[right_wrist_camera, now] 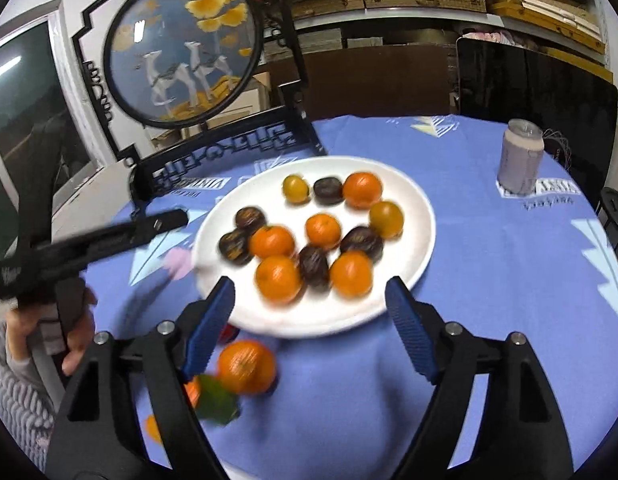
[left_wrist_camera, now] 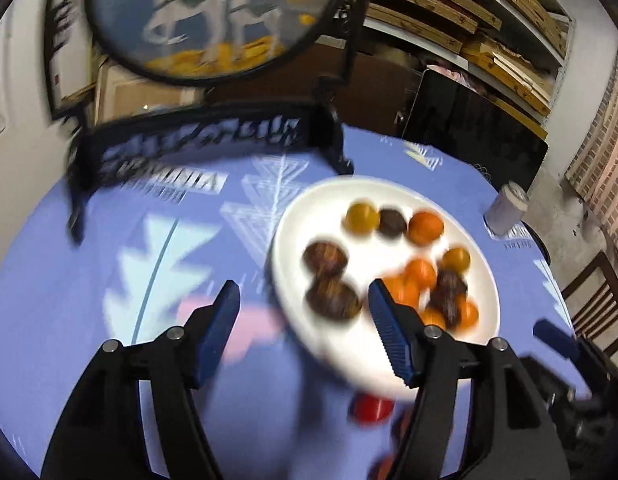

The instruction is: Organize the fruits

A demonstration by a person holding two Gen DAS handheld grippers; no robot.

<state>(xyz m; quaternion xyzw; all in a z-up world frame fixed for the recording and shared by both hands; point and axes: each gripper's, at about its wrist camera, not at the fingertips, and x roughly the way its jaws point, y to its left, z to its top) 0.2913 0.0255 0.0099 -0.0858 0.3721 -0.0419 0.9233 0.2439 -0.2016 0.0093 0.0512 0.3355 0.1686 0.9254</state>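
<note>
On the blue surface [right_wrist_camera: 489, 280], a white plate [right_wrist_camera: 423, 216] with oranges [right_wrist_camera: 278, 279], dark plums [right_wrist_camera: 313, 266] and yellow fruits [right_wrist_camera: 386, 219]. Just before the plate, one loose orange [right_wrist_camera: 247, 366] beside a green leaf [right_wrist_camera: 217, 402]. Left gripper [left_wrist_camera: 303, 330] and right gripper [right_wrist_camera: 309, 322] both above the near rim, jaws spread wide, pinching nothing.

White plate [right_wrist_camera: 413, 216] sitting mid-table holding oranges and dark fruits, loose orange [right_wrist_camera: 247, 366] lying just off its near rim, right gripper [right_wrist_camera: 309, 328] hovering with jaws spread, can [right_wrist_camera: 520, 158] standing toward the tablecloth's [right_wrist_camera: 489, 300] far right edge
</note>
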